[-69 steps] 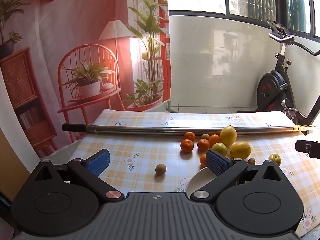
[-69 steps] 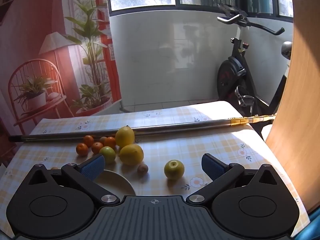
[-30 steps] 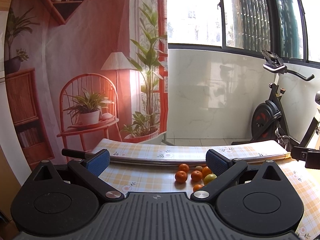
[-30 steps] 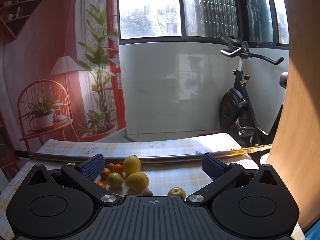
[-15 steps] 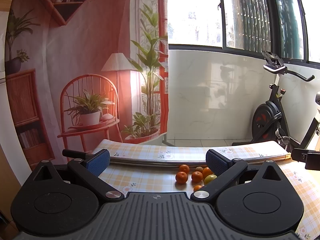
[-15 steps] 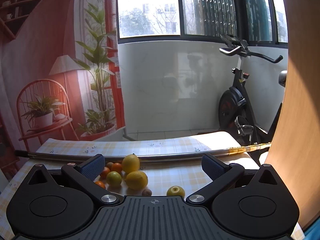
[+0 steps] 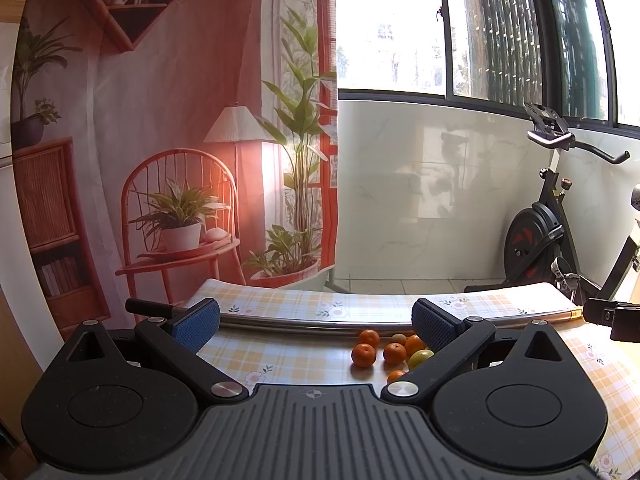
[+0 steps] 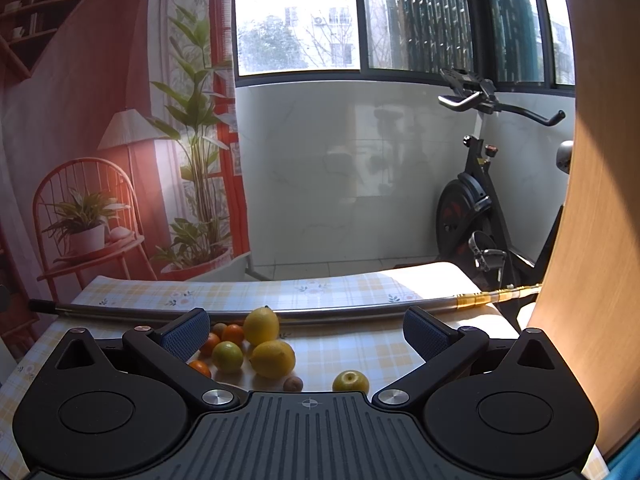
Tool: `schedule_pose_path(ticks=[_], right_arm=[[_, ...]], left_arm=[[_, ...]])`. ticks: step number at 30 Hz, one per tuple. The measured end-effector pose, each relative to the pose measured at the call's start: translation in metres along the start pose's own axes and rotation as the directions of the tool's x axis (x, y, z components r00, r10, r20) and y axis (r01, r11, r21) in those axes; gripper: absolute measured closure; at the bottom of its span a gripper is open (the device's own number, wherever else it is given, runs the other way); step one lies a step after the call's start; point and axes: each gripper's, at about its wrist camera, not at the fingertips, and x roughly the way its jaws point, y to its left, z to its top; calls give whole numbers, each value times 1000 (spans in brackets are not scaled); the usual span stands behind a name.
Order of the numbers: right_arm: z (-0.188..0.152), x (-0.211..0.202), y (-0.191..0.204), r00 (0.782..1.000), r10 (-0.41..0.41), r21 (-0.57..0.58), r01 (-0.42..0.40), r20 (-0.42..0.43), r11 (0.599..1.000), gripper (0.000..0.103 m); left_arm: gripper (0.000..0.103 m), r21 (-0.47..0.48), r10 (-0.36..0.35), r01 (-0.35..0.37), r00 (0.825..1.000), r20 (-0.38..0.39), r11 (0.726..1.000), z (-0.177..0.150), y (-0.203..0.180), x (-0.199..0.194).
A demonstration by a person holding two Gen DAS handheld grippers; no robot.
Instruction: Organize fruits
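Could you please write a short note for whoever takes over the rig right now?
Left tool: open, empty, held above the table.
Right tool: open, empty, also held above the table.
Fruit: all loose on the checked tablecloth, in front of the metal pole. Two lemons, a green-yellow citrus, several small oranges, a small brown fruit, and a yellow apple apart to the right.
A white plate edge shows beside the cluster, mostly hidden behind the right tool.
Done: no fruit visibly sorted or gripped.
Left: everything; pick and group the fruit.
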Motion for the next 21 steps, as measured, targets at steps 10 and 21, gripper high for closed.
schedule_pose_path(ticks=[10, 21], right_arm=[[0, 1, 0, 1000, 0, -1, 0, -3, 1000, 0], [-6, 6, -4, 1000, -2, 1, 2, -20, 1000, 0]], left_arm=[[0, -13, -16, 16, 1000, -8, 1000, 1, 3, 2], [0, -32, 14, -15, 999, -37, 999, -2, 5, 9]])
